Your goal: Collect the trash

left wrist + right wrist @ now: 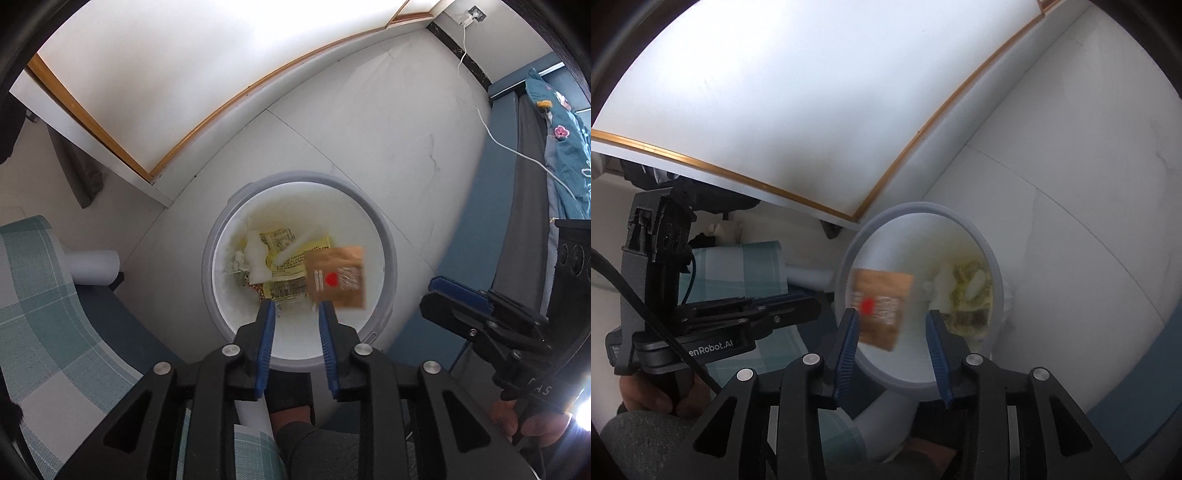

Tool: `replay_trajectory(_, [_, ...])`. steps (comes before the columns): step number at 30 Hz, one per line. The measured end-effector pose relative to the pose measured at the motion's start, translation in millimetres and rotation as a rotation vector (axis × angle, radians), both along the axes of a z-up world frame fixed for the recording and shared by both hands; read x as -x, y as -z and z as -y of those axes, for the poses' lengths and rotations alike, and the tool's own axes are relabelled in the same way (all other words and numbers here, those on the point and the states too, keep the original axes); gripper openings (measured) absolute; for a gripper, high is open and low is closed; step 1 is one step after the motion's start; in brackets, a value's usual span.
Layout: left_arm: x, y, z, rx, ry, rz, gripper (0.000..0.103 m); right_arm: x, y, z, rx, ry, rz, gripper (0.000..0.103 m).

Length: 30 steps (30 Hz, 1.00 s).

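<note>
With both the left tool (297,308) and right tool (892,319) agape and empty over the bin (221,236), the blurred brown packet (338,277) looks released; hold them centred above the opening.

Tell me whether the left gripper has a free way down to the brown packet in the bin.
Probably yes: the left gripper is open above the bin, and nothing covers the brown packet.

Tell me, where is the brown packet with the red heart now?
In both wrist views the brown packet is over the open white bin, blurred, right beside the yellow wrappers and held by neither gripper.
</note>
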<state>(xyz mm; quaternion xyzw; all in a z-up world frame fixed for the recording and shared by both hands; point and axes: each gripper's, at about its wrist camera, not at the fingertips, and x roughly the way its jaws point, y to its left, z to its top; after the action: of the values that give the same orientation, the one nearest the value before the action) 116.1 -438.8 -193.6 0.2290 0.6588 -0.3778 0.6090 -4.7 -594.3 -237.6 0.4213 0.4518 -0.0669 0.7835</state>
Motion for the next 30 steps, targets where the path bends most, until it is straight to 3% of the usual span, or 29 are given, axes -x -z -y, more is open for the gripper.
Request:
replay_trajectory(3, [1.6, -7.1, -2.9, 0.007, 0.004, 0.03, 0.029, 4.5, -5.6, 1.9, 0.013, 0.008, 0.002, 0.043])
replay_trajectory(7, [3.2, -22.7, -9.1, 0.028, -0.01, 0.09, 0.05, 8.0, -14.3, 4.3, 0.032, 0.029, 0.018, 0.049])
replay_trajectory(16, [2.0, -57.2, -28.1, 0.073, -0.078, 0.197, 0.074, 11.5, -43.6, 0.8, 0.087, 0.024, 0.047, 0.058])
replay_trajectory(23, [7.4, -83.8, -37.6, 0.109, -0.11, 0.25, 0.075, 13.9, -63.8, -4.1, 0.123, 0.017, 0.048, 0.072])
replay_trajectory(30, [7.1, -101.5, -45.8, 0.113, -0.143, 0.268, 0.075, 19.1, -75.9, -10.1, 0.115, 0.006, 0.046, 0.079])
